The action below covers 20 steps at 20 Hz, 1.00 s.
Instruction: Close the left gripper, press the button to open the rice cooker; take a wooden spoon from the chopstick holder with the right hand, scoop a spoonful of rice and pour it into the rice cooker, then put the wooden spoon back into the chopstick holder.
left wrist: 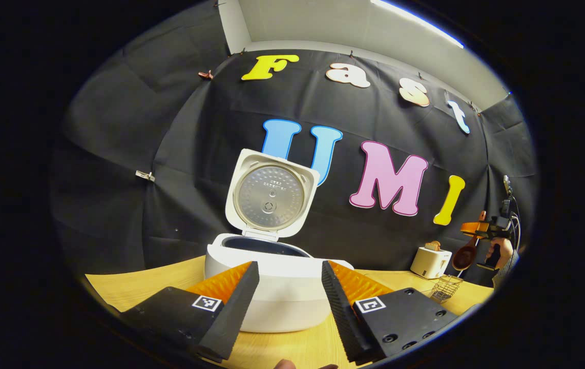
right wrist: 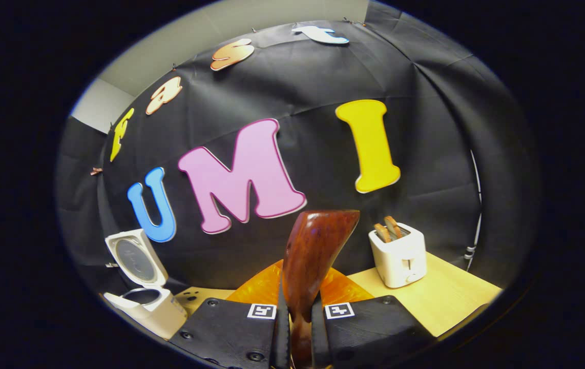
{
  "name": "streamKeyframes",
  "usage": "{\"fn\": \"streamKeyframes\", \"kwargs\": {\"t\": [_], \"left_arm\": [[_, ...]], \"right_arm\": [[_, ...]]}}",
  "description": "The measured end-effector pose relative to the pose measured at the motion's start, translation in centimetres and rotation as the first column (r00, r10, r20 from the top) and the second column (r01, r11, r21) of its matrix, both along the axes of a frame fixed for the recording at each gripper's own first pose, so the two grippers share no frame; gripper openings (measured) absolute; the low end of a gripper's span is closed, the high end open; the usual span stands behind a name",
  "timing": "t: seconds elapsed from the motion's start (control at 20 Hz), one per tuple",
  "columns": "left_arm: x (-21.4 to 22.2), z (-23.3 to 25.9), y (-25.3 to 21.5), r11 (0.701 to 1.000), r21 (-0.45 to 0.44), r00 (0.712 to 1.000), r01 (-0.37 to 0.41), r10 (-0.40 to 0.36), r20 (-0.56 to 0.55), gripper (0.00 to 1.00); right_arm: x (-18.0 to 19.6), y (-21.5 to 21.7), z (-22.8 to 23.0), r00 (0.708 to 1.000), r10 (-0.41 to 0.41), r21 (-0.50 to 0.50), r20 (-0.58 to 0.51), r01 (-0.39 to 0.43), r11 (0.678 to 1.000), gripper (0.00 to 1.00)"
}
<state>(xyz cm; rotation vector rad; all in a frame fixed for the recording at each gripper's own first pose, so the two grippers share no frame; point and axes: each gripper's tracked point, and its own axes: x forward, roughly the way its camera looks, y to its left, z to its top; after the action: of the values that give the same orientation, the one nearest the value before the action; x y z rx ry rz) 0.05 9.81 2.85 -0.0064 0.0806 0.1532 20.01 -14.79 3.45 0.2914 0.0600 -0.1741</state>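
The white rice cooker (left wrist: 277, 287) stands on the wooden table with its lid (left wrist: 270, 196) raised upright, the dark inner pot showing. My left gripper (left wrist: 290, 287) is open just in front of the cooker, its fingers apart on either side of the cooker's front. My right gripper (right wrist: 296, 328) is shut on the handle of a dark wooden spoon (right wrist: 313, 256), whose bowl sticks up ahead of the fingers. The left gripper view shows that gripper (left wrist: 482, 230) far right, held in a hand, the spoon (left wrist: 464, 255) hanging from it above a wire chopstick holder (left wrist: 445, 288). The cooker (right wrist: 144, 302) lies to the left in the right gripper view.
A white toaster (right wrist: 399, 253) with slices of bread in it stands at the back right of the table (right wrist: 456, 297); it also shows as a toaster (left wrist: 431, 260) beside the wire holder. A fingertip (left wrist: 285, 365) shows at the bottom edge. The black cloth wall closes the back.
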Motion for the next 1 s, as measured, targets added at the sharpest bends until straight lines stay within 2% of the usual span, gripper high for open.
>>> {"fn": "streamKeyframes", "kwargs": {"t": [0.2,0.45,1.0], "left_arm": [[0.2,-0.2,-0.6,1.000,0.009,1.000,0.004,-0.005,0.003,0.80],[0.2,-0.1,-0.9,1.000,0.011,1.000,0.007,-0.007,0.016,0.80],[0.3,-0.4,-0.6,1.000,0.017,1.000,0.002,-0.002,0.005,0.80]], "right_arm": [[0.0,-2.9,-3.0,0.998,-0.048,-0.022,-0.030,0.048,0.999,0.20],[0.5,-4.5,-5.6,0.995,-0.081,-0.045,-0.060,0.078,0.996,0.20],[0.0,-4.2,-11.0,0.981,-0.137,-0.117,-0.138,0.121,0.986,0.20]]}}
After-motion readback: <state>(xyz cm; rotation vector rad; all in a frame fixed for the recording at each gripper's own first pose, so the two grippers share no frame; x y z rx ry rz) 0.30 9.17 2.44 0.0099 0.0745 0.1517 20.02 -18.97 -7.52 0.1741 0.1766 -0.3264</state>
